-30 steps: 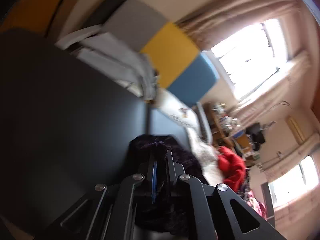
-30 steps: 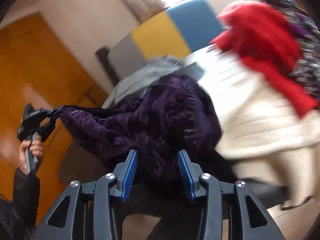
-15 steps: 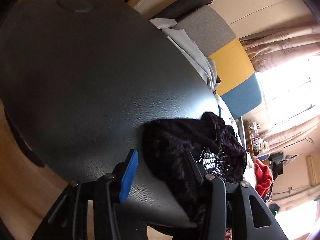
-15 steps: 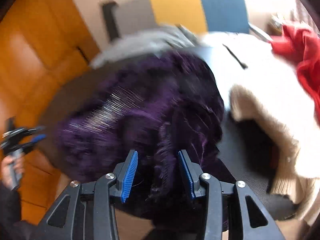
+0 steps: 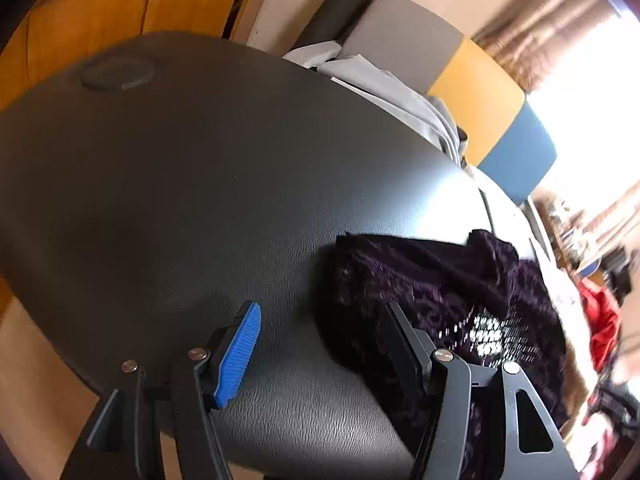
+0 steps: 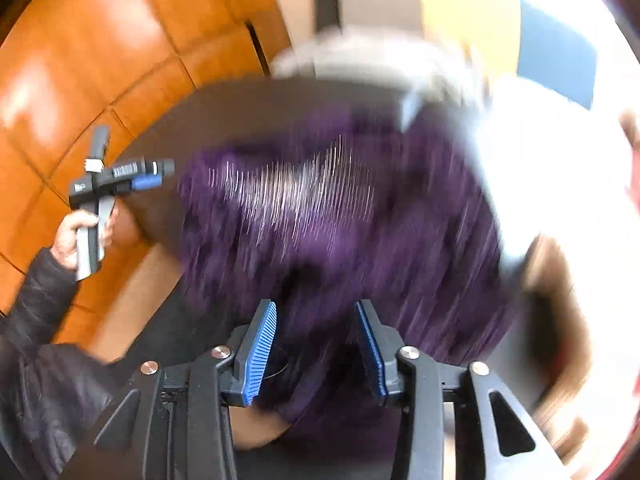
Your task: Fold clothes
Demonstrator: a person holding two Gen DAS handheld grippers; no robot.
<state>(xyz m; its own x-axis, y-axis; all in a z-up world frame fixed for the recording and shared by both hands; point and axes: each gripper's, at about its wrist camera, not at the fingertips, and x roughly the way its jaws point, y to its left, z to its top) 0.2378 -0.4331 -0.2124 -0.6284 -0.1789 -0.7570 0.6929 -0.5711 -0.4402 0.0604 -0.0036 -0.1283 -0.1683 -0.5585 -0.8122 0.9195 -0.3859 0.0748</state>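
On the dark leather-grained worktop (image 5: pixel 192 184), which fills most of our left wrist view, lies the purple knitted garment (image 5: pixel 436 300), bunched in a heap at the near right part of the surface. Its longer spread appears to run from the worktop's near edge away towards the bright window side, though the folds make the true axis hard for us to judge. Beyond the worktop sit a pale grey garment (image 5: pixel 400 96) and a chair back in grey, yellow and blue panels (image 5: pixel 472 96). A red garment (image 5: pixel 604 320) shows at the far right.

Our left gripper (image 5: pixel 324 352) points down at the worktop's near edge, and its jaws are opening. Bare worktop shows between its 2 fingers; the purple heap lies to the right of the gap, with the right-hand finger over or against its edge, so nothing is clamped there.

From the right wrist view, heavily blurred, the same purple garment (image 6: pixel 340 220) spreads straight ahead of our right gripper (image 6: pixel 316 352). Its jaws stand at a middling width with purple fabric between them, but we cannot tell whether the pads press on it. The left gripper (image 6: pixel 120 180) appears far off to the left, clear of the cloth, in the person's left hand (image 6: pixel 80 232).

We judge the right gripper nearer to the garment.
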